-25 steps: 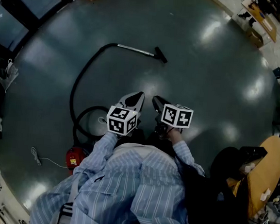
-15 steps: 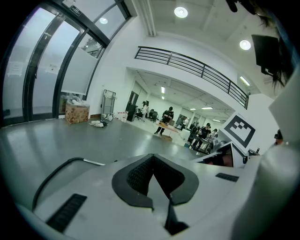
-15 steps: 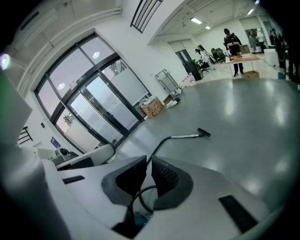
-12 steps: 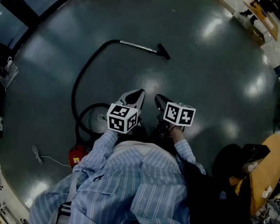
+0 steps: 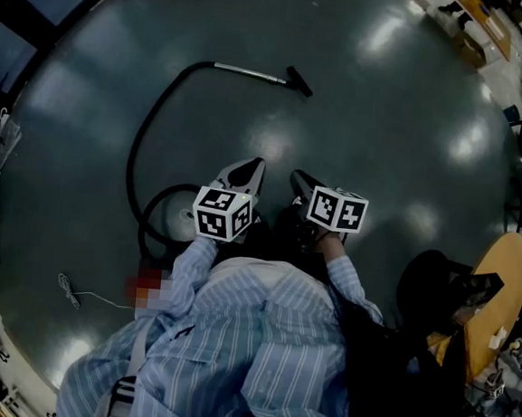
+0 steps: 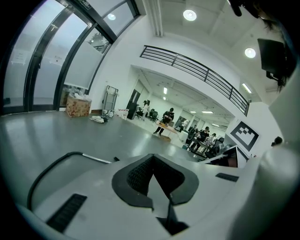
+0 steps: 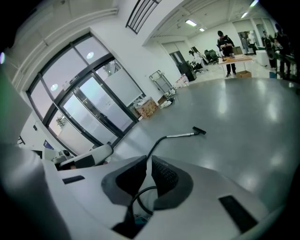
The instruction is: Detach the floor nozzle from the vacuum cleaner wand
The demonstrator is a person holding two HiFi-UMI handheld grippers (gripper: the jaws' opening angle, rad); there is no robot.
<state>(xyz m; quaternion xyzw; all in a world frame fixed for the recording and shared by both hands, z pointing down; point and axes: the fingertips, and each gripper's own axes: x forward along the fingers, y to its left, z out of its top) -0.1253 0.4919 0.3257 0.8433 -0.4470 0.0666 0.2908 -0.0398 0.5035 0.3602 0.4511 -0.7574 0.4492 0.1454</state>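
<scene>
Grey floor [image 5: 384, 150] well ahead of you carries the wand [image 5: 250, 72], lying crosswise, with the floor nozzle [image 5: 299, 80] on its right end and the hose [image 5: 149, 139] on its left. Your left gripper [image 5: 258, 164] and right gripper [image 5: 295, 177] both have their jaws together and empty.

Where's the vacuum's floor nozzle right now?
In the head view the floor nozzle lies on the grey floor near the top centre, at the right end of the metal wand.
</scene>
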